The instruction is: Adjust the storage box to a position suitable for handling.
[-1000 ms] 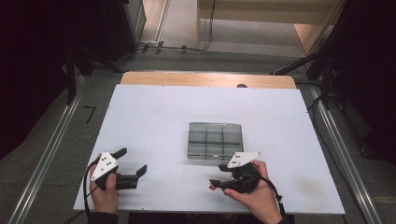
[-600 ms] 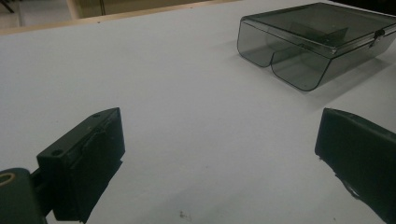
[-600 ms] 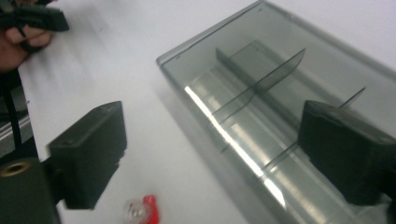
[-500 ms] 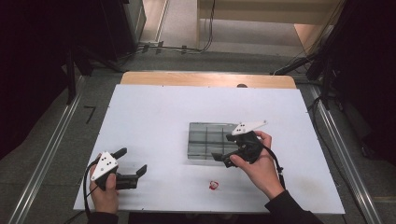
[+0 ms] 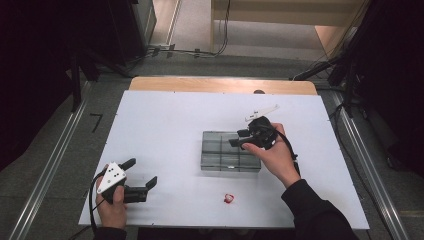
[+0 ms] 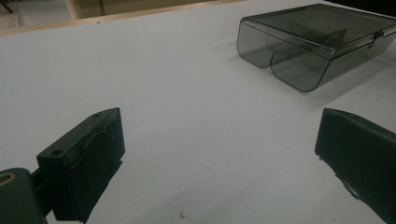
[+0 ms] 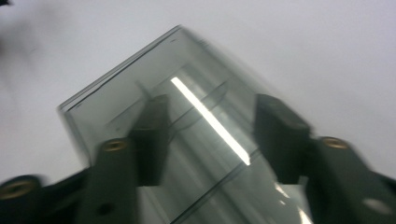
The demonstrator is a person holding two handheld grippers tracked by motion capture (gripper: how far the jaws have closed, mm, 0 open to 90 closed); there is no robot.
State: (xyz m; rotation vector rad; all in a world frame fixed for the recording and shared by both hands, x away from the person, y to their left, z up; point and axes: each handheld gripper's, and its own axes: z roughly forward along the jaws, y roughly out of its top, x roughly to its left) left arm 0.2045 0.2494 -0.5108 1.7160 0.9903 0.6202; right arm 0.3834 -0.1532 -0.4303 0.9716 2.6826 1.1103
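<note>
A smoky, see-through compartment box [image 5: 231, 151] with its lid shut lies a little right of the middle of the white tabletop [image 5: 165, 125]; in the high view faint dividers split it into a grid of cells. The right tongs [image 5: 239, 139] hang over the box's 1 o'clock corner, held by a hand in a dark sleeve that comes in from 5 o'clock. In the right gripper view, which is blurred, the two black jaws stand apart above the lid with a bright streak of reflected light between them; they have just been closing, yet nothing sits between them and they press on nothing, so the tongs are released over the box. Whether a jaw tip touches the lid cannot be told through the blur.

A small red object [image 5: 229, 198] lies on the tabletop at about 6 o'clock from the box, near the front edge and well apart from both grippers; it is too small to make out further.

The left tongs [image 5: 145, 175] rest low at 8 o'clock from the box, near the front left corner of the tabletop. In the left gripper view their jaws are spread wide with bare tabletop between them, released, and the box [image 6: 313, 42] sits farther off at 1 o'clock.
</note>
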